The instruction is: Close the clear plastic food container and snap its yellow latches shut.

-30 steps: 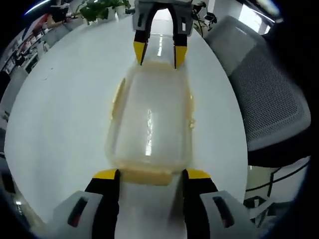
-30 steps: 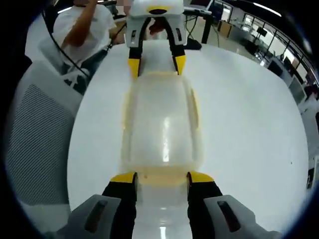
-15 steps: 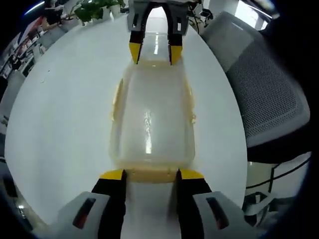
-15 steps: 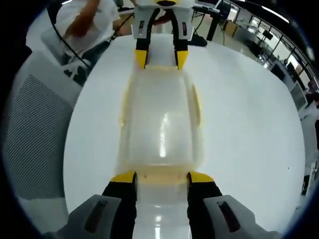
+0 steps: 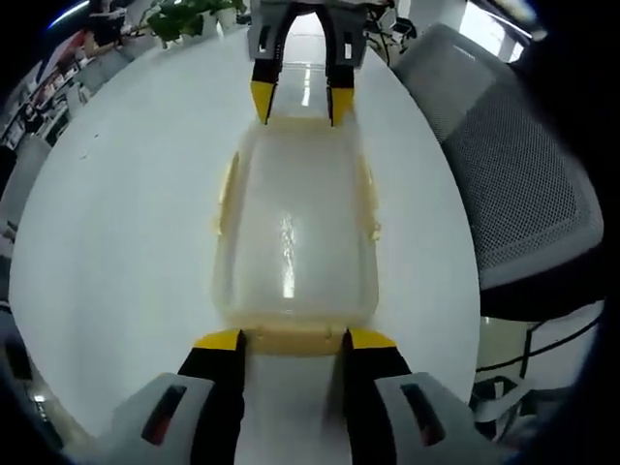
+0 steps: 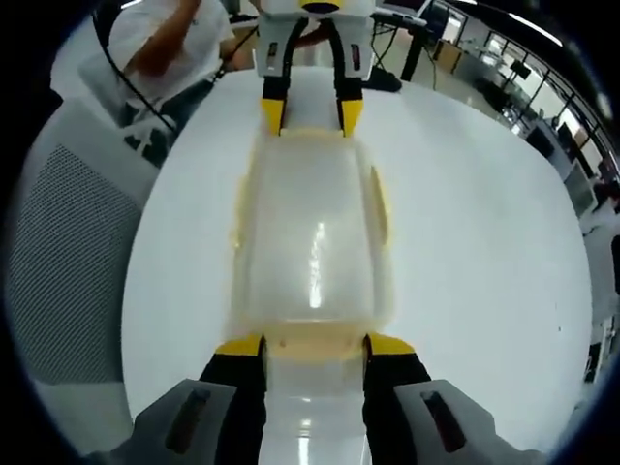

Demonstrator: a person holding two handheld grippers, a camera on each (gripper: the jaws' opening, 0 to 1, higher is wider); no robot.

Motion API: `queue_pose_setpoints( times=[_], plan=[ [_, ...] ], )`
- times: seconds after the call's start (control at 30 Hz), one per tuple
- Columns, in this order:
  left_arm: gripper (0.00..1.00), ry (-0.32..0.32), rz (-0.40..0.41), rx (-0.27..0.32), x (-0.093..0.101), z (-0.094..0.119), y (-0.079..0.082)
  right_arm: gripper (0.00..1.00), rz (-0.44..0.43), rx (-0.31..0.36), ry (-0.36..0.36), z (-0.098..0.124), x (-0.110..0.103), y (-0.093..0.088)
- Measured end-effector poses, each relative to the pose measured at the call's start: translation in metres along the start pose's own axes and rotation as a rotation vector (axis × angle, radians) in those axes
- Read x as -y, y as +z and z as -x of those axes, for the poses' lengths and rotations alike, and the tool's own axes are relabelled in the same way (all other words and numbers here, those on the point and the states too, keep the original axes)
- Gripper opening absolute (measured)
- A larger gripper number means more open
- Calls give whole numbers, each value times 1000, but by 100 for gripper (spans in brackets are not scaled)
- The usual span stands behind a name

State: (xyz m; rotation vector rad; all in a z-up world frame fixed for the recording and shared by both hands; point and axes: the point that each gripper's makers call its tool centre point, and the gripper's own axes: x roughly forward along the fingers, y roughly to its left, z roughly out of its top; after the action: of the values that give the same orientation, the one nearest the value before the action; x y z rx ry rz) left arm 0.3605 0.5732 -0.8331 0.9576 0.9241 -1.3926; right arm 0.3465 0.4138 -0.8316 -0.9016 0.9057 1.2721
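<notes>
Between our left gripper (image 5: 291,339)'s yellow-tipped jaws, which stand parted, we see the yellow latch (image 5: 291,340) on the near end of the clear plastic food container (image 5: 293,232); whether the tips touch it we cannot tell. Our right gripper (image 6: 314,345) stands the same way at the opposite end, jaws apart either side of that end's latch (image 6: 314,346), with nothing clamped. Each gripper shows in the other's view at the far end of the container. The container lies with its lid on, lengthwise between the two grippers, on a round white table (image 5: 116,223). Beside the table stands a grey mesh chair (image 5: 523,194). Beyond it, a person in a white shirt (image 6: 160,48) sits.
</notes>
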Motion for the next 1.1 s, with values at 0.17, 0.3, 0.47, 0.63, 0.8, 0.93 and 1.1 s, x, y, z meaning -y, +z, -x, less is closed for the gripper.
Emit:
queue_pose_setpoints(
  times=[0.17,0.3,0.47,0.63,0.8,0.93,1.1],
  plan=[
    [38,-8,-16,-12,3,1,1,37,-5,3,13,1,-3,-1],
    [38,-10,-16,-7,2,4,3,37,-14,6,22,6,-6,0],
    [38,-11,-19,3,2,10,6,37,-22,26,21,12,-5,2],
    [38,-14,-13,10,3,16,6,37,-35,48,23,17,-5,6],
    [38,-9,-20,17,5,22,8,37,-29,58,21,24,-7,10],
    [38,-5,-18,32,6,28,11,37,-23,64,17,29,-8,11],
    [38,9,-28,37,6,34,12,37,-20,83,8,37,-8,15]
  ],
)
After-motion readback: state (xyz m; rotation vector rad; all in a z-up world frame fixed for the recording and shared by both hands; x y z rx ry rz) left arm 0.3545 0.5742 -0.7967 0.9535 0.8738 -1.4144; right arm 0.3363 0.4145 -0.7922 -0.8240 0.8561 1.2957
